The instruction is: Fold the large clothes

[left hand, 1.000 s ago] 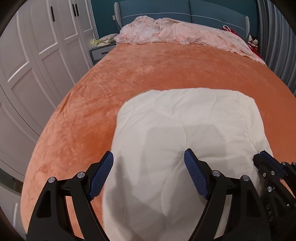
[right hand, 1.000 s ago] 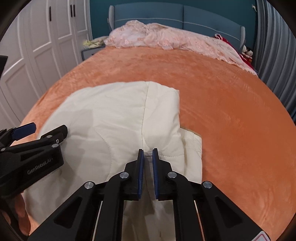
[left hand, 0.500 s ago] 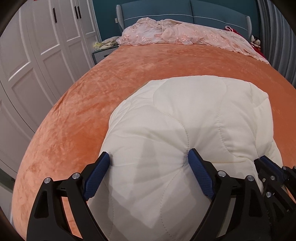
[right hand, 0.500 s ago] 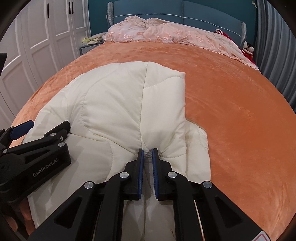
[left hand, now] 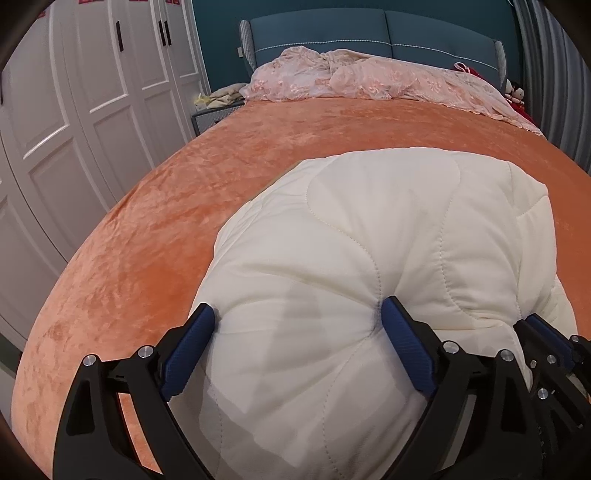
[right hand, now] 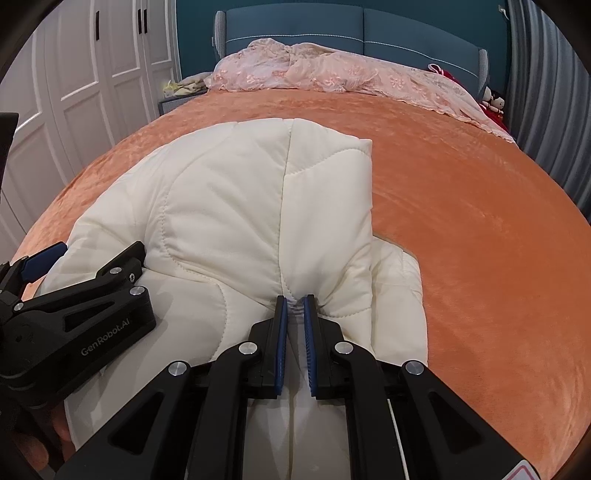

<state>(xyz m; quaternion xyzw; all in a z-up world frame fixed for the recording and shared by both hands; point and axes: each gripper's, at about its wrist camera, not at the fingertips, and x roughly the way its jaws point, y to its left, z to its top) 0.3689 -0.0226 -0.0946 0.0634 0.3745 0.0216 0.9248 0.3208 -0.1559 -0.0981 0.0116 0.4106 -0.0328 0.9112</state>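
Leftmost, tall white panelled wardrobe doors (left hand: 92, 110) stand beside the bed under its orange plush bedspread (left hand: 147, 240). Next, the left gripper (left hand: 297, 325) is spreading its jaws wide, a puffy bulge of the cream quilted padded garment (left hand: 369, 229) swelling between them, the right blue pad denting it. That garment lies folded on the bedspread's near part. Further right, the right gripper (right hand: 294, 301) is clenched on a pinch of the garment's edge. Beyond, a pink lace cover (right hand: 332, 77) lies bunched against the blue upholstered headboard (right hand: 332, 26).
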